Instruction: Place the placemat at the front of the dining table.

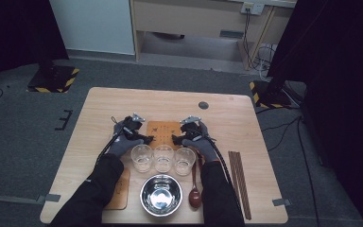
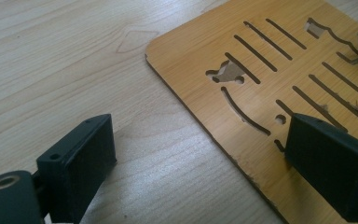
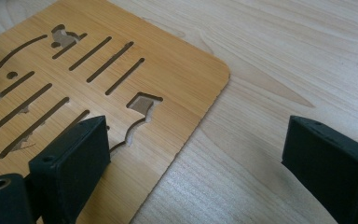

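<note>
A thin wooden board [image 1: 163,131] with cut slots lies flat at the table's middle. My left gripper [image 1: 146,138] rests at its left edge and my right gripper [image 1: 176,139] at its right edge, each held by a gloved hand. In the left gripper view the left gripper [image 2: 200,135] is open and straddles the board's edge [image 2: 242,93], one jaw over the board and one over bare table. The right gripper [image 3: 198,140] is open in the same way over the opposite edge of the board [image 3: 168,74]. Neither gripper's pads press on the board.
Three clear glasses [image 1: 163,158] stand in a row just in front of the board. Nearer the person are a steel bowl [image 1: 161,194], a brown spoon [image 1: 194,191] and a second wooden board [image 1: 119,191] partly under the left sleeve. Dark chopsticks [image 1: 240,182] lie at the right.
</note>
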Tool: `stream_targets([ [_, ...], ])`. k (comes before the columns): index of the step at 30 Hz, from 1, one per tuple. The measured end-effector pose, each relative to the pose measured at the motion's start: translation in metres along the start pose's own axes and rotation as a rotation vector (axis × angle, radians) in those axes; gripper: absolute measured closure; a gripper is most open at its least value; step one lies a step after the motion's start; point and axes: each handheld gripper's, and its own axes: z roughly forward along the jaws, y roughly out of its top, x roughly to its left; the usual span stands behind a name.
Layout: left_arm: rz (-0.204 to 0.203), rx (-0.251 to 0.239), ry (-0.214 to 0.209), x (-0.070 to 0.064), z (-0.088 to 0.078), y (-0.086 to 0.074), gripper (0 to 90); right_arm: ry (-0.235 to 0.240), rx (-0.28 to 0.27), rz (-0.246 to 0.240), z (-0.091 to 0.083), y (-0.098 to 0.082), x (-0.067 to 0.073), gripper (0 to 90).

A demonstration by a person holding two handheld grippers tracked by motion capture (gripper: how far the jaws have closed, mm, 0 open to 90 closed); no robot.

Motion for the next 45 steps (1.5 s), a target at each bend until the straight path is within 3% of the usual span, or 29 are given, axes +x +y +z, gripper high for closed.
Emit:
stream_targets([
  [10, 0.01, 0.002, 0.021, 0.0, 0.003, 0.001, 5.5, 0.002, 0.003, 0.001, 0.001, 0.0, -0.001, 6.4],
  [16, -0.009, -0.04, 0.043, 0.003, 0.008, 0.002, 6.2, -0.029, 0.0, -0.001, 0.003, 0.003, -0.003, 5.6],
  [22, -0.021, -0.044, 0.058, 0.005, 0.01, 0.005, 7.0, -0.053, -0.009, 0.002, 0.007, 0.006, -0.004, 4.9],
  [45, -0.041, -0.055, 0.062, 0.006, 0.018, 0.013, 9.1, -0.089, -0.035, 0.03, 0.013, 0.006, -0.012, 4.9],
])
